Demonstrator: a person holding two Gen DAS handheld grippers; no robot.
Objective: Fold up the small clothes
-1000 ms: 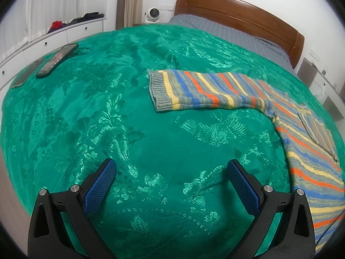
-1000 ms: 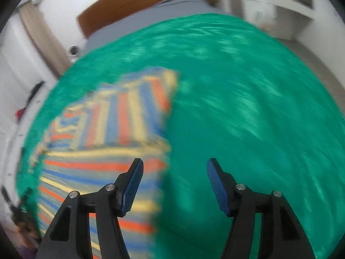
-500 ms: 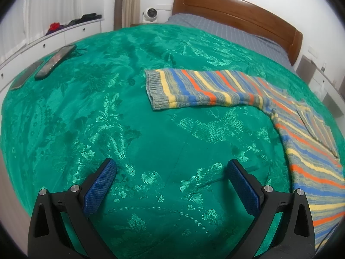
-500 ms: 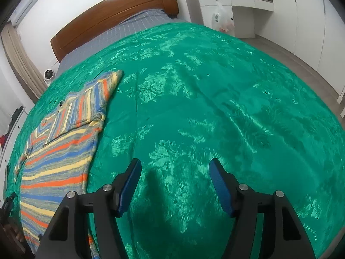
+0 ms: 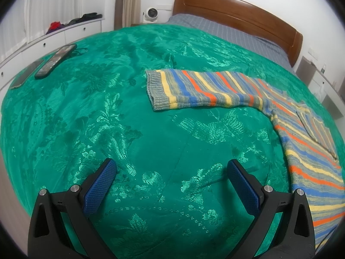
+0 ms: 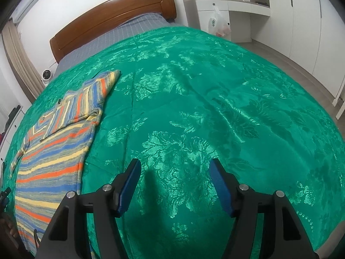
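A striped knit sweater (image 5: 301, 142) in blue, orange, yellow and grey lies flat on the green bedspread (image 5: 129, 118). One sleeve (image 5: 194, 90) stretches out to the left, ahead of my left gripper (image 5: 170, 168), which is open and empty above bare bedspread. In the right wrist view the sweater (image 6: 54, 151) lies at the left, its other sleeve (image 6: 86, 99) folded across the body. My right gripper (image 6: 174, 170) is open and empty over the bedspread (image 6: 215, 108), to the right of the sweater.
Two dark phones (image 5: 56, 60) lie near the bed's far left edge. A wooden headboard (image 5: 237, 17) and grey sheet (image 5: 226, 34) are at the far end. White drawers (image 5: 54, 41) stand left; a white desk with a plastic bag (image 6: 217, 21) stands right.
My right gripper has swung right, away from the sweater, which now sits at the left of its view. The left gripper's view barely changed.
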